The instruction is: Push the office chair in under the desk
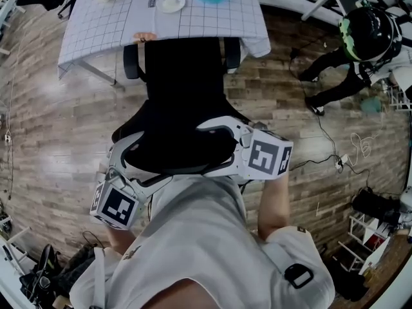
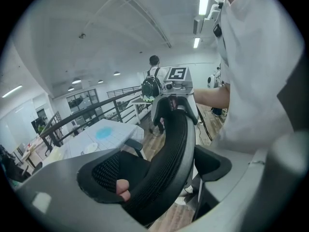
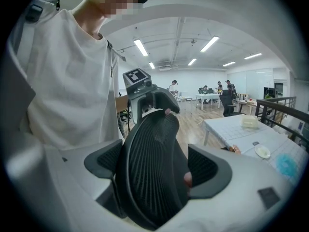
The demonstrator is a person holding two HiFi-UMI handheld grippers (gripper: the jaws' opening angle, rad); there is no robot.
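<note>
Head view shows the left gripper (image 1: pixel 138 166) on the side of the office chair (image 1: pixel 183 82) that faces away from the desk (image 1: pixel 116 18), set on the left end of the backrest's top rim. In the left gripper view, this gripper (image 2: pixel 159 173) has its jaws clamped on the backrest (image 2: pixel 169 153), with the black mesh rim running up between the two dark pads.

The chair stands square to the desk's near edge. Its two armrests (image 1: pixel 132 61) are right at the hang of the grid cloth, and the seat appears to be partly beneath the top already, though the cloth hides how far.

On the right end of the same rim, again on the side away from the desk, sits the right gripper (image 1: pixel 215 148). The right gripper view shows its jaws (image 3: pixel 157 168) closed on the backrest too, with mesh filling the gap between the pads.

The step in hand looks like the push itself, late in its travel. What remains is a straight, even shove toward the desk, with both grippers pressing equally so the chair does not swivel. The push should stop when the armrests meet the desk's edge or pass below it. A plate (image 1: pixel 171 3) lies on the desk just beyond that edge, so a hard bump is best avoided.
</note>
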